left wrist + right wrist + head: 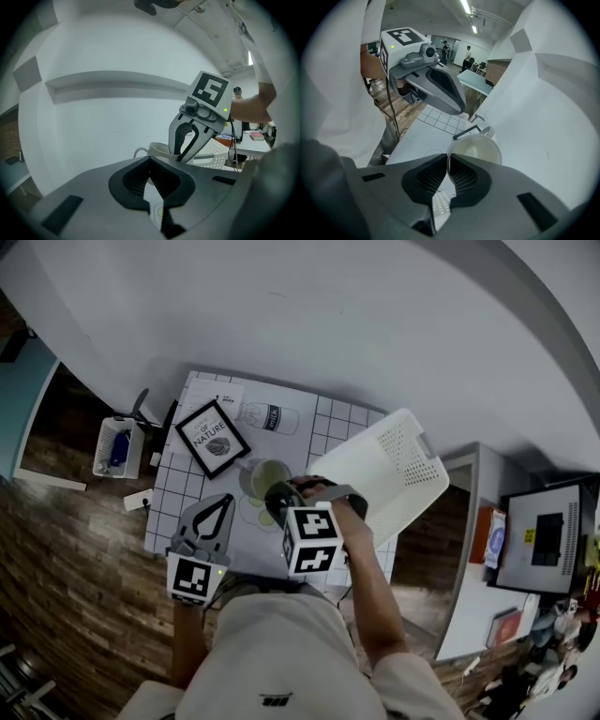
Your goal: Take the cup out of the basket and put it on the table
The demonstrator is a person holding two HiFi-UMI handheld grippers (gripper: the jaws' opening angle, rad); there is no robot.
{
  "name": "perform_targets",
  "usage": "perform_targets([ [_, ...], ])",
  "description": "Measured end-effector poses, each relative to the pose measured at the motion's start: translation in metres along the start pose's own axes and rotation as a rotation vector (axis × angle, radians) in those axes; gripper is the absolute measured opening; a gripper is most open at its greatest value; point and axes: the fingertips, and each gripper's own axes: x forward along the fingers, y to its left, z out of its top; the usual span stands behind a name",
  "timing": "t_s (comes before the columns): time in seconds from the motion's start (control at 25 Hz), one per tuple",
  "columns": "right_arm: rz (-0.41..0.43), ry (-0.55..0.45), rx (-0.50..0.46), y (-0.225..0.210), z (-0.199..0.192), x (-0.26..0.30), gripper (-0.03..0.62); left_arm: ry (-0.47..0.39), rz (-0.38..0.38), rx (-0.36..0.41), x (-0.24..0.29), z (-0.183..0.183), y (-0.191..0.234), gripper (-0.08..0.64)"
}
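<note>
Presently cup (pixel 480 149) in right hand-held gripper (pixel 448 161)

Framed picture (pixel 213 438) reads "OF NATURE"

cup (pixel 262 476) left of basket (pixel 384 470) | framed picture (pixel 212 438) left of cup

1. We read this as an office or lab-type workroom, not a home.
2. Strip lights (pixel 465 6) run along the ceiling over an open room, and people (pixel 467 52) stand far back near other tables (pixel 476 79).
3. There is a wood-plank floor (pixel 84 549) and a plain white wall (pixel 328 324).
4. At the right we see a white desk (pixel 464 559), what looks like a screen (pixel 548 540), and clutter.
5. The small surface (pixel 347 418) has a grid cover and carries a framed print (pixel 212 438).
</note>
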Motion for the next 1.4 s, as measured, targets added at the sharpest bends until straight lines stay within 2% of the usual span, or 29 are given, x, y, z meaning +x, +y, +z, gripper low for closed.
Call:
perform_targets([
  [0.24,0.052,-0.018,-0.041,0.008,0.017,0.026,0.031,0.039,0.066,-0.041,-0.015,-0.029,0.017,0.005],
  [0.52,0.149,0.009,-0.065,0.028,0.023,0.062,0.031,0.077,0.118,-0.073,-0.028,-0.055,0.028,0.005],
  [0.84,0.191,0.020,-0.105,0.037,0.036,0.098,0.031,0.140,0.172,-0.127,-0.045,-0.082,0.038,0.005],
  [1.4,0.257,0.074,-0.108,0.066,0.034,0.160,0.031,0.165,0.193,-0.193,-0.061,-0.111,0.045,0.005],
])
